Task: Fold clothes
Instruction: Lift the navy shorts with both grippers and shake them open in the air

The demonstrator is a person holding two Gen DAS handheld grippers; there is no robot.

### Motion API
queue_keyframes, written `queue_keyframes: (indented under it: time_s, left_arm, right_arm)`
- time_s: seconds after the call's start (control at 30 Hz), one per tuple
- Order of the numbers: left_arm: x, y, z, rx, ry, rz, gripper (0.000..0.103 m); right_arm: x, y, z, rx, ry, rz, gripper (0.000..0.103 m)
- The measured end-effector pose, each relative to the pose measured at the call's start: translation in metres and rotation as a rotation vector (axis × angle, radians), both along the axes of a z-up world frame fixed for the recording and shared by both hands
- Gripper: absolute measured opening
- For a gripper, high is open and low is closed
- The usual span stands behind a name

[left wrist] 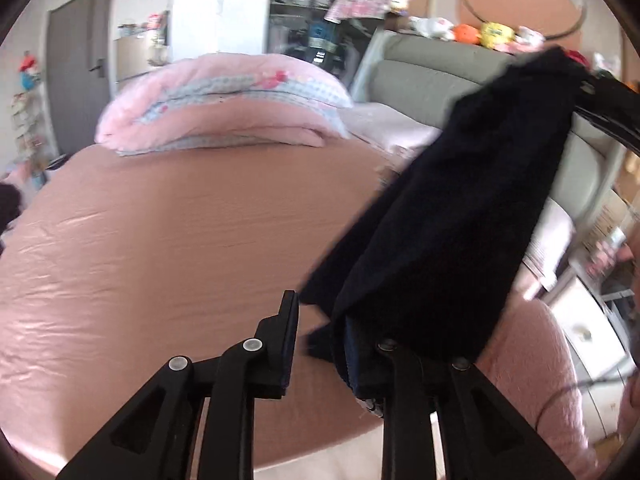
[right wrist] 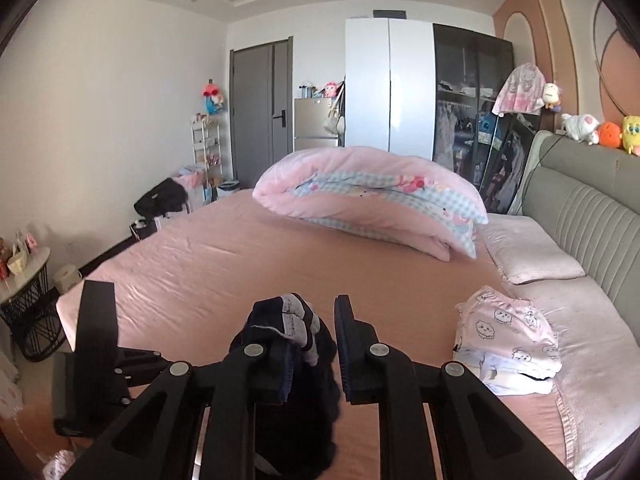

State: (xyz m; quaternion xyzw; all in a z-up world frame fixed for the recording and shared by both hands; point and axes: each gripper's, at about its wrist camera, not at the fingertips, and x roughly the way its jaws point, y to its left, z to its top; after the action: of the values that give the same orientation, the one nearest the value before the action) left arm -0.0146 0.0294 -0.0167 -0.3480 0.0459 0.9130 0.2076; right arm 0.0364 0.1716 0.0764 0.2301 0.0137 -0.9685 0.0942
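Right wrist view: right gripper (right wrist: 316, 344) has a gap between its fingers, with the dark garment (right wrist: 296, 364) bunched against the left one; whether it is clamped, I cannot tell. Left gripper (left wrist: 336, 340) open, garment draped over its right finger, above the bed (right wrist: 240, 264). Folded pile (right wrist: 508, 344) done; this garment still unfolded.

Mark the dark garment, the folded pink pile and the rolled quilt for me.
dark garment (left wrist: 460, 208), left wrist view, middle of the hanging cloth.
folded pink pile (right wrist: 510, 338), right wrist view, top printed layer.
rolled quilt (right wrist: 372, 196), right wrist view, its checked front face.
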Motion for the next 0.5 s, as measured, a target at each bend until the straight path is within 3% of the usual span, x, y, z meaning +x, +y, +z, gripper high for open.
queue_keyframes:
  time_s: [0.07,0.13,0.3,0.43,0.5]
  left_arm:
    - [-0.004,0.001,0.003,-0.083,0.043,0.108,0.028]
    - [-0.008,0.001,0.001,-0.110,0.059,0.135,0.034]
    - [-0.018,-0.002,-0.031,0.035,-0.130,0.030,0.034]
    - [-0.028,0.002,-0.074,-0.036,-0.258,0.056,0.034]
    - [-0.034,0.002,-0.096,-0.060,-0.339,0.066,0.034]
  right_arm:
    - [0.005,0.006,0.007,-0.045,0.000,0.010,0.016]
    - [0.010,0.009,0.011,-0.072,0.009,0.015,0.016]
    - [0.005,0.007,0.000,0.011,0.033,-0.046,0.016]
    - [-0.012,0.016,-0.035,-0.019,-0.081,-0.080,0.016]
    - [-0.010,0.022,-0.040,-0.052,-0.090,-0.092,0.016]
